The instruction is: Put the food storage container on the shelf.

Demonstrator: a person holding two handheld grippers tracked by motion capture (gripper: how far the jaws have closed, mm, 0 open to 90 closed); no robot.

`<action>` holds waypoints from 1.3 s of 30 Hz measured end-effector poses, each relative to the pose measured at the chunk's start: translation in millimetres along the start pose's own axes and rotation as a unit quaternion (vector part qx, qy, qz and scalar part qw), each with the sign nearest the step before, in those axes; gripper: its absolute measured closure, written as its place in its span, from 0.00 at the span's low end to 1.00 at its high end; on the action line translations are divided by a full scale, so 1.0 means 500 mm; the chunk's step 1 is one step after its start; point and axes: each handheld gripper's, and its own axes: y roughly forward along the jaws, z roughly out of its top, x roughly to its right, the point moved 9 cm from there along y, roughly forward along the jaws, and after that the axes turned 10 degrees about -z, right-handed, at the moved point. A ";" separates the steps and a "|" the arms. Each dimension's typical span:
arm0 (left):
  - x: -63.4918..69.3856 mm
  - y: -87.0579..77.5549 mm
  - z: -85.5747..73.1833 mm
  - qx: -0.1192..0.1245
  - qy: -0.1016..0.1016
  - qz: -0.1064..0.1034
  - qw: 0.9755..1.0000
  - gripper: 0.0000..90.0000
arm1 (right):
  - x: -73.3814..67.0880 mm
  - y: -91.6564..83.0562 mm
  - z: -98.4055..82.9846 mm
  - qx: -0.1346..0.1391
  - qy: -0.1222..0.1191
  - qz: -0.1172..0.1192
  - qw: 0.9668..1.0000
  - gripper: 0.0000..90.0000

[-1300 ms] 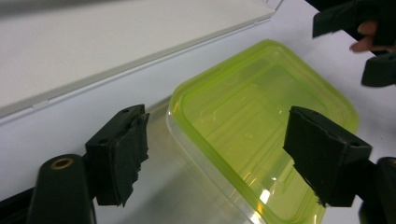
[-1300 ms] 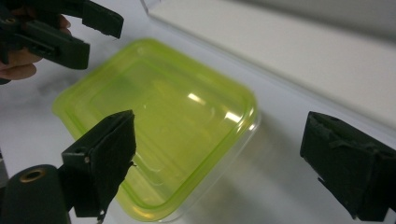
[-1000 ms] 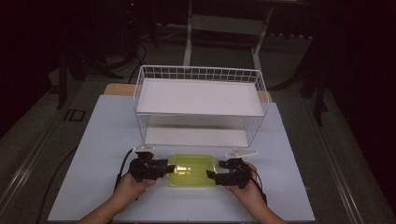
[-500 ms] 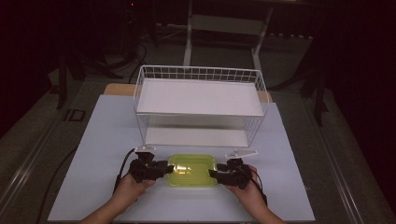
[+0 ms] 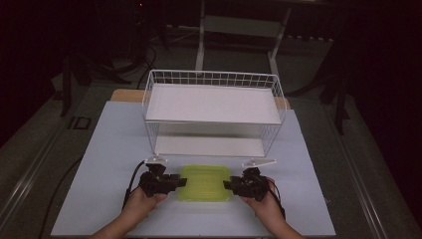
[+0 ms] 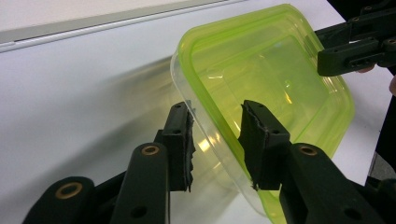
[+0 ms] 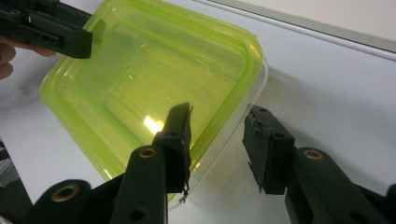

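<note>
A translucent yellow-green plastic container (image 5: 205, 182) with a clear outer rim lies near the front of the white table (image 5: 109, 149). My left gripper (image 5: 178, 182) is at its left end and my right gripper (image 5: 228, 185) at its right end. In the left gripper view the container (image 6: 271, 79) has its rim between the open left gripper (image 6: 219, 140), with gaps on both sides. In the right gripper view the open right gripper (image 7: 219, 140) likewise straddles the container (image 7: 140, 84) at its rim. Neither gripper visibly presses on it.
A white wire rack (image 5: 214, 114) with two shelves stands just behind the container, mid-table. The opposite right gripper (image 6: 355, 51) shows at the container's far end in the left gripper view, and the left gripper (image 7: 46, 30) does in the right gripper view. Dark floor surrounds the table.
No clear change: both grippers stay at the container's two ends and the container has not shifted.
</note>
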 end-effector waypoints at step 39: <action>0.051 -0.021 0.030 0.021 0.011 0.010 1.000 0.88 | -0.009 -0.063 0.031 0.027 0.016 -0.001 0.999 0.87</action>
